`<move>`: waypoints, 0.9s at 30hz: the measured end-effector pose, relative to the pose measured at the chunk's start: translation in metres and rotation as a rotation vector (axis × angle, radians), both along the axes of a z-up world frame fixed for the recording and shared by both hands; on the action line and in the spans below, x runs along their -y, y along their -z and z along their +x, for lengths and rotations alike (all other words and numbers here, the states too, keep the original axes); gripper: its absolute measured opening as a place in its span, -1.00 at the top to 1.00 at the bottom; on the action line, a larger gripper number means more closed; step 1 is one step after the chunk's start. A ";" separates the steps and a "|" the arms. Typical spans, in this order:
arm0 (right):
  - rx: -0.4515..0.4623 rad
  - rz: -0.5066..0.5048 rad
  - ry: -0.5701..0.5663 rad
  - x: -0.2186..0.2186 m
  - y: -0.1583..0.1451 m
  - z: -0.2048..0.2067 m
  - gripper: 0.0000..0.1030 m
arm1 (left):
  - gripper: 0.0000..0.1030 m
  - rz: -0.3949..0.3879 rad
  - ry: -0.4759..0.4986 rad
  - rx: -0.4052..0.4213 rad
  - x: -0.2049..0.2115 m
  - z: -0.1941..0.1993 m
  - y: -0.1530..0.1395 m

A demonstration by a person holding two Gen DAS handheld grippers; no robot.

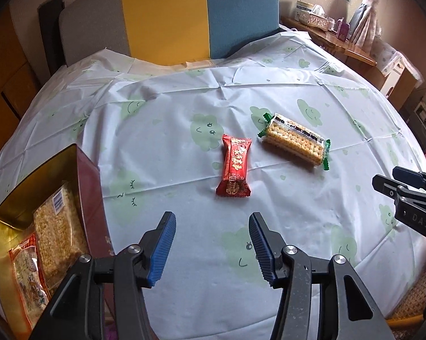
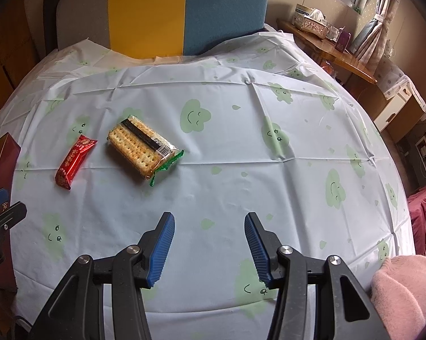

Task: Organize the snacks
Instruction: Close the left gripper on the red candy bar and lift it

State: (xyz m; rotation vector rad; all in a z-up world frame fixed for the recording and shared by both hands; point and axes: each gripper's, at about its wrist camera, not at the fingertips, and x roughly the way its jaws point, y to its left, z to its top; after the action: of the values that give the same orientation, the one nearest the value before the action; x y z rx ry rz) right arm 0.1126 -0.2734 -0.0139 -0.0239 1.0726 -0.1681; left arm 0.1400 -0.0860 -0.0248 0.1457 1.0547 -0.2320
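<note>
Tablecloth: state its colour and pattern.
The tablecloth is pale blue with smiling green clouds, clearest in the right wrist view.

A round table is covered by a pale blue plastic tablecloth [image 1: 184,107] printed with light green smiling clouds and creased in a grid of fold lines. Near its middle lies a red foil-wrapped snack bar [image 1: 234,170], flat, its long axis running from 12 to 6 o'clock in the left wrist view. Just beside it, toward 2 o'clock and not touching, lies a clear-wrapped pack of square crackers [image 1: 295,140] with green crimped ends, angled from 10 to 4 o'clock. At the table's 8 o'clock edge stands an open dark red box with a gold lining [image 1: 88,175].
</note>
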 end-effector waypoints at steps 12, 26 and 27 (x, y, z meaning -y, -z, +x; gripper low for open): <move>-0.007 0.034 -0.001 0.003 0.000 0.001 -0.02 | -0.02 0.057 0.050 -0.021 0.041 0.059 0.029; -0.020 0.055 0.001 0.005 0.002 0.003 -0.02 | 0.58 0.040 0.002 -0.032 0.043 0.075 0.046; -0.020 0.054 0.001 0.005 0.002 0.003 -0.02 | 0.58 0.039 -0.013 -0.036 0.041 0.074 0.044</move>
State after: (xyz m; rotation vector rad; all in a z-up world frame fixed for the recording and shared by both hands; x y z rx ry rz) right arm 0.1154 -0.2783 -0.0163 0.0239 1.0972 -0.1397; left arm 0.2137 -0.1267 -0.0687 0.1701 1.0960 -0.2026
